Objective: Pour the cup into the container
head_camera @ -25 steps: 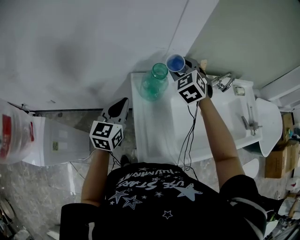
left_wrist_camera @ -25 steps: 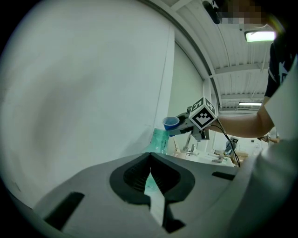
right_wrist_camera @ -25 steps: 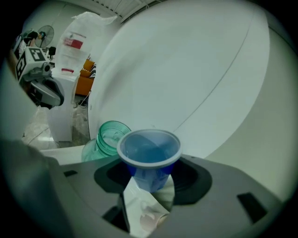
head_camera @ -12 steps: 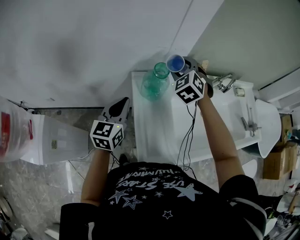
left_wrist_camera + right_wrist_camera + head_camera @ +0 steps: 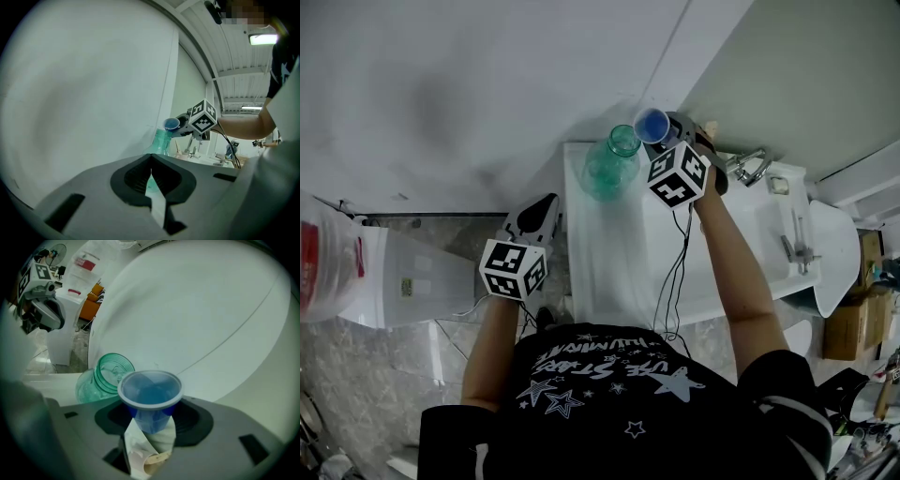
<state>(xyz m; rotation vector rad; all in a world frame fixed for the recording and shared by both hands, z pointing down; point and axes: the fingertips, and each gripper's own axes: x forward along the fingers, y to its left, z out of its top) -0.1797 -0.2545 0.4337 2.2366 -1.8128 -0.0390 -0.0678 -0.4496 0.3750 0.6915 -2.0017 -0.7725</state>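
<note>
Chrome faucet stood at far right of white tabletop. White cabinet sat left on marbled floor; plastic bag beside. Cardboard box far right.

Cup was just right of container mouth, above counter; container stood on counter; faucet lay further right.

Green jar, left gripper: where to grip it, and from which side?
Probably the neck of the jar, under the rim: narrower than the bulging body. Come level from the left; it stands upright and the cup crowds its right.
</note>
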